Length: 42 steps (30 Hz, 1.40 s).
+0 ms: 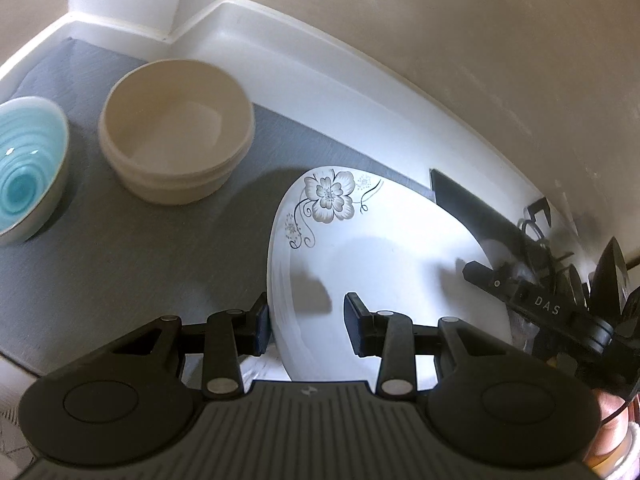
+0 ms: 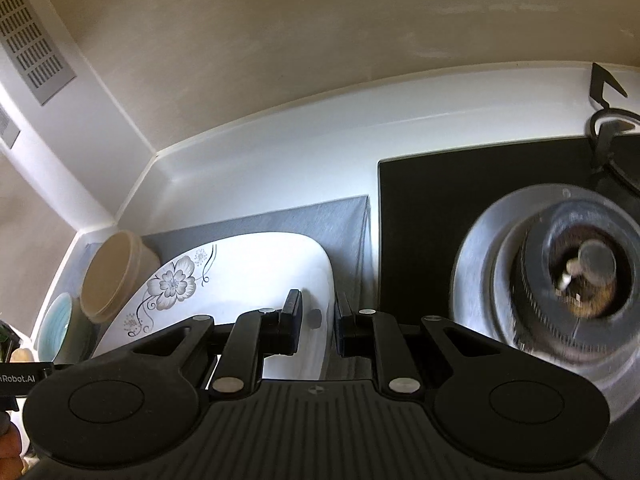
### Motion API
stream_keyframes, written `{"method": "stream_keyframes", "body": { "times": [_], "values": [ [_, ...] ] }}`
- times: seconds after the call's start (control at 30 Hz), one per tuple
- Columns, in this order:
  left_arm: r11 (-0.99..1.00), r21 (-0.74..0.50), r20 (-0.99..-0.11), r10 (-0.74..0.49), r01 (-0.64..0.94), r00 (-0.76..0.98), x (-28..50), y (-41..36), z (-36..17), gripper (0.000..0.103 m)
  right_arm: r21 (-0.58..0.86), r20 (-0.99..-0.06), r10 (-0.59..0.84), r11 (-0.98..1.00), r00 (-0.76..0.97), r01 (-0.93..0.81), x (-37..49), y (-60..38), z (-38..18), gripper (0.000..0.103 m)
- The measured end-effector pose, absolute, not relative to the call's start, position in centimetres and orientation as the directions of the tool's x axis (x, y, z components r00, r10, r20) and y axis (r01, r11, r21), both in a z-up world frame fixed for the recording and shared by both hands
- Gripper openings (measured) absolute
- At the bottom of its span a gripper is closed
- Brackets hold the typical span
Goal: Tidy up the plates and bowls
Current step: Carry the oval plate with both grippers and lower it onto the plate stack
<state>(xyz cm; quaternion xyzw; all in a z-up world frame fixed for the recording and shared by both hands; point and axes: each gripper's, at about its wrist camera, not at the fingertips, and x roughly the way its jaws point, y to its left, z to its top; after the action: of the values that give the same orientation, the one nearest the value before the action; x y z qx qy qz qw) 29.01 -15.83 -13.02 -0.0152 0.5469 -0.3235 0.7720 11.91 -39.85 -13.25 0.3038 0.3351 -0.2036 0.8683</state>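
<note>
A white plate with a grey flower print (image 1: 384,248) lies on the grey mat (image 1: 160,248). My left gripper (image 1: 307,328) is open, its jaws straddling the plate's left rim with a clear gap. My right gripper (image 2: 318,322) straddles the same plate's (image 2: 240,276) right rim; its jaws stand close on either side, with small gaps showing. The right gripper also shows in the left wrist view (image 1: 540,304). A stack of cream bowls (image 1: 176,132) and a turquoise bowl (image 1: 28,168) stand left on the mat; both show in the right wrist view, cream (image 2: 114,276) and turquoise (image 2: 56,328).
A black stove top (image 2: 440,200) with a metal burner (image 2: 560,276) lies right of the mat. A white upstand (image 1: 320,64) and beige wall bound the back. A vent grille (image 2: 28,36) is on the left wall.
</note>
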Motion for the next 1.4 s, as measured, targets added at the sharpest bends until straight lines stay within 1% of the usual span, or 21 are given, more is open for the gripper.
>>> {"method": "stream_keyframes", "body": {
  "times": [0.47, 0.9, 1.4],
  "values": [
    [0.778, -0.354, -0.848, -0.501, 0.519, 0.173, 29.4, -15.0, -12.8, 0.042, 0.409, -0.701, -0.151, 0.716, 0.697, 0.566, 9.2, -35.4, -13.0, 0.018],
    [0.758, -0.332, -0.856, -0.492, 0.561, 0.158, 29.4, -16.8, -13.0, 0.042, 0.412, -0.709, -0.16, 0.696, 0.686, 0.588, 6.3, -32.3, -13.2, 0.018],
    [0.748, -0.301, -0.873, -0.466, 0.592, 0.146, 30.6, -19.1, -14.0, 0.042, 0.414, -0.735, -0.143, 0.68, 0.663, 0.605, 4.2, -30.1, -14.9, 0.018]
  ]
}}
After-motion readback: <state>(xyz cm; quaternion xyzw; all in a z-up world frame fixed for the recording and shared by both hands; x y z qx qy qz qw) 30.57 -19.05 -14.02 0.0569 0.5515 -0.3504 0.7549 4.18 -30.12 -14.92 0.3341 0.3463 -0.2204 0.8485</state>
